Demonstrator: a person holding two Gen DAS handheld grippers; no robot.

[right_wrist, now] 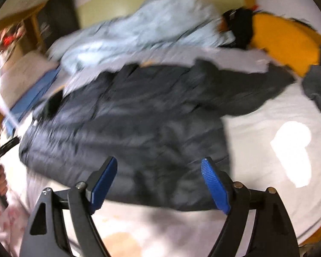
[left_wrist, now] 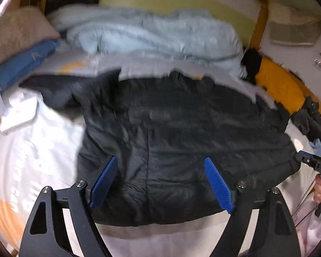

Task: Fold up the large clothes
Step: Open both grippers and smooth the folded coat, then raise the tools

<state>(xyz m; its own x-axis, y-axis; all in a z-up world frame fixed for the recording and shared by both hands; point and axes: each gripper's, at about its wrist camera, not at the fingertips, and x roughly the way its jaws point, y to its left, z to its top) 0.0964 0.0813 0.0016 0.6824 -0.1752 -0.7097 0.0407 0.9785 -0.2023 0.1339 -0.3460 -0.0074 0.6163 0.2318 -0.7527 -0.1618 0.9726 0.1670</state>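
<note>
Tools (left_wrist: 161, 182) (right_wrist: 159, 182) spread — jacket (left_wrist: 171, 132) blurred.

Both fisheye views bend the scene strongly toward dark vignetted corners. The right wrist view is heavily motion-blurred, smearing the black puffer jacket (right_wrist: 126, 128), with blown-out glare on the white bedsheet (right_wrist: 293, 150) at right. The left wrist view is sharper, evenly lit, and blurs only mildly.

I can read no text here — the white bed sheet (left_wrist: 32, 150) carries pale printed lettering near its orange pattern in my left wrist view, but blur leaves it illegible. My right wrist view is smeared — nothing there resolves into writing.
</note>
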